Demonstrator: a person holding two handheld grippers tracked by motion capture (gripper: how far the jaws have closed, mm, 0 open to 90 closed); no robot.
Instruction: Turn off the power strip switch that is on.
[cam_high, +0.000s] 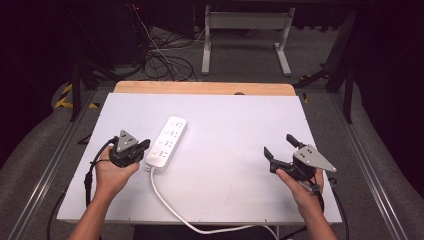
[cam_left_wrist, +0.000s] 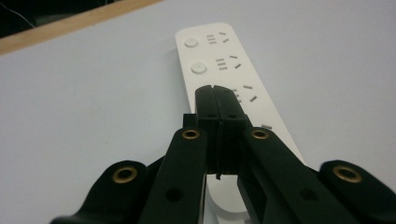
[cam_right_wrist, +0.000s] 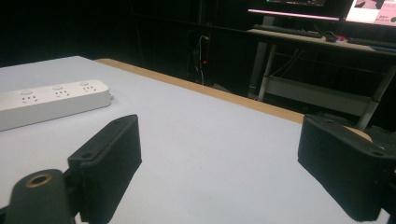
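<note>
1. Power strip (cam_high: 167, 141) is lying flat on the white tabletop (cam_high: 235, 130), left of the middle, its long side running away from me and slightly to the right.
2. Its white cord (cam_high: 172, 207) is leaving the near end and curving across the tabletop toward the near edge.
3. I am holding my left tongs (cam_high: 145, 145) right at the near left edge of the power strip, with the tips pointing toward it.
4. In the left gripper view, my left tongs (cam_left_wrist: 218, 100) are sitting pressed together with nothing between them, and they are hanging over the near part of the power strip (cam_left_wrist: 219, 60); whether they are touching it I cannot tell.
5. That view is showing 2 round buttons on the strip beyond the tips, each beside a group of socket slots.
6. I am holding my right tongs (cam_high: 280, 147) well apart from the strip, over the right side of the tabletop.
7. In the right gripper view, my right tongs (cam_right_wrist: 233, 163) are standing wide apart with bare tabletop between them, and the power strip (cam_right_wrist: 51, 105) is lying far off to the left.
</note>
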